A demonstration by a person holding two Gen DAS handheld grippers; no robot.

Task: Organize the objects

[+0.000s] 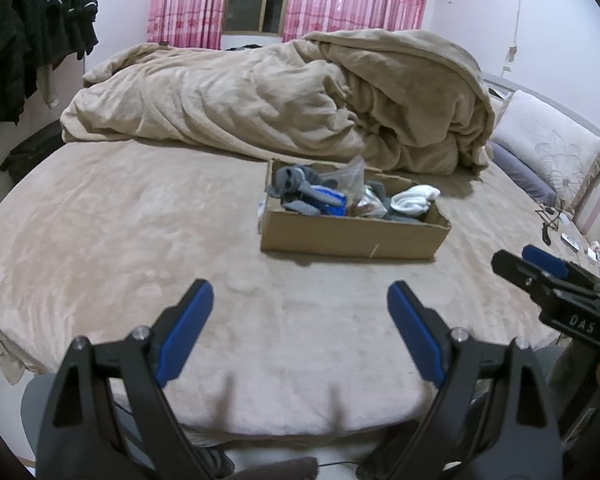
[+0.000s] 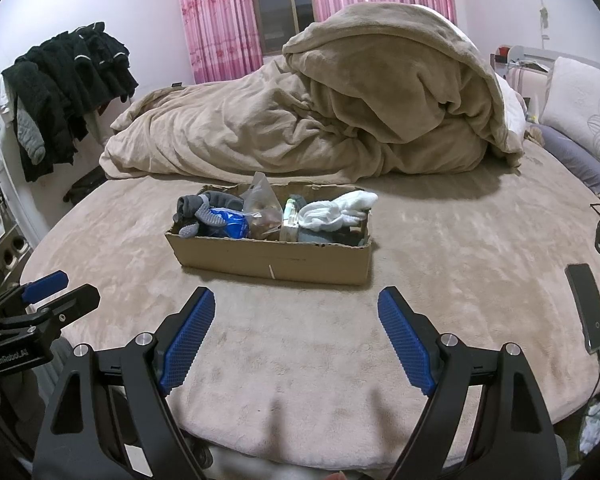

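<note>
Left gripper (image 1: pixel 300 332) held low over the near edge of the bed (image 1: pixel 100 240), jaws spread wide apart, nothing between the blue pads. Right gripper (image 2: pixel 296 336) likewise over the near edge, jaws wide apart and empty. Each gripper visible at the margin of the other's view: right one off to the right of the left jaws, left one off to the left of the right jaws.

Straight ahead of both pairs of jaws, well apart from them, a shallow cardboard box (image 2: pixel 276 258) on the tan bed cover, open at the top. Inside: grey socks (image 2: pixel 204 206) at the left end, a blue-and-white packet (image 2: pixel 230 220) just beside them, a clear plastic bag (image 2: pixel 262 200) standing up near the middle, white socks (image 2: pixel 340 208) piled at the right end and reaching over the rim. More small items in between, too jumbled to tell.

Beyond the box, a heaped tan blanket (image 2: pixel 340 112) across the far side of the bed. Far right of the right jaws, a dark phone (image 2: pixel 588 306) flat on the bed with a cable at its near end. Further right and back, pillows (image 2: pixel 584 96). Far left, dark clothes (image 2: pixel 68 80) hanging in a bunch. Pink curtains (image 2: pixel 216 16) at the back wall.
</note>
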